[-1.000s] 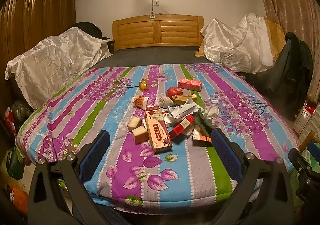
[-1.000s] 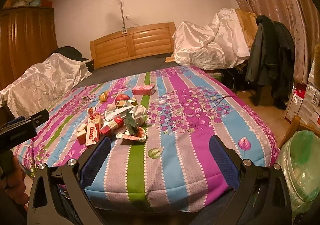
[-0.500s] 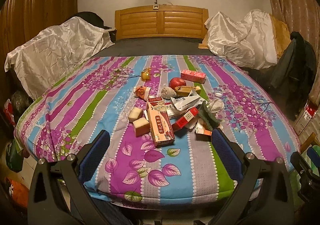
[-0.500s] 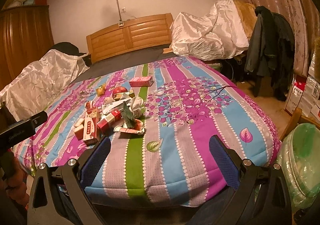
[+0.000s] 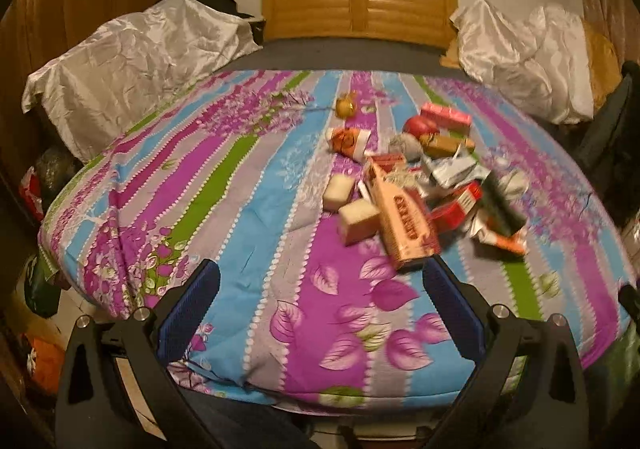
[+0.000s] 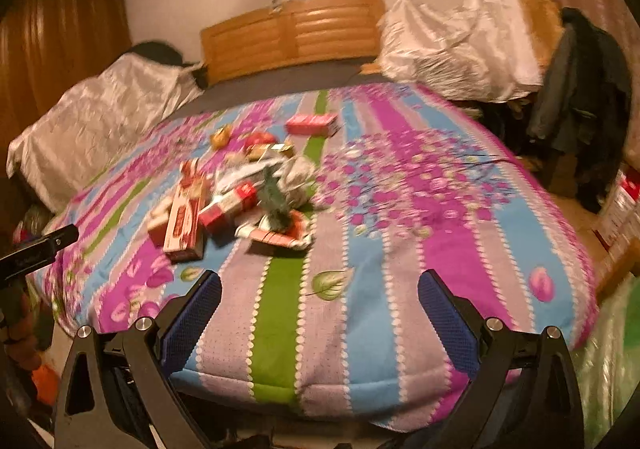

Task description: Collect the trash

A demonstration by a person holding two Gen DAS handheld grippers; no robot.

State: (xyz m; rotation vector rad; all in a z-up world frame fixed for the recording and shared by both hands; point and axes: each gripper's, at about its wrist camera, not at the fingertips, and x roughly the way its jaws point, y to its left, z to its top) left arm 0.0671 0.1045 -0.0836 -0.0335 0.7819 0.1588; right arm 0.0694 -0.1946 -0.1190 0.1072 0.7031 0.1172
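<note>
Now, step in hand: approach, judged; both tools hang at the foot of the bed with nothing picked up yet.
Left hand-held gripper (image 5: 318,283): blue-padded fingers spread wide, nothing between them, over the near edge of the striped purple, blue and green floral bedspread (image 5: 248,185).
Right hand-held gripper (image 6: 319,291): likewise spread and empty, above the same edge.
Trash: a loose heap at mid-bed; at 1 o'clock in the left wrist view, at 11 o'clock in the right.
Nearest piece: long pinkish-orange cardboard carton with red lettering (image 5: 404,219), its end just beyond the left gripper's right finger.
Beside it: two pale cream foam-like blocks (image 5: 348,205) at the carton's 9 o'clock; a crumpled red-and-white wrapper (image 6: 280,233) at the heap's near right.
Doing it well: start with the carton, close across its narrow width, not its length; lift clear so neighbours are not dragged.
Risk: the soft bedding gives, so pressing down may bury the fingertips.
Blur: both views smear; small items stay unidentified.
</note>
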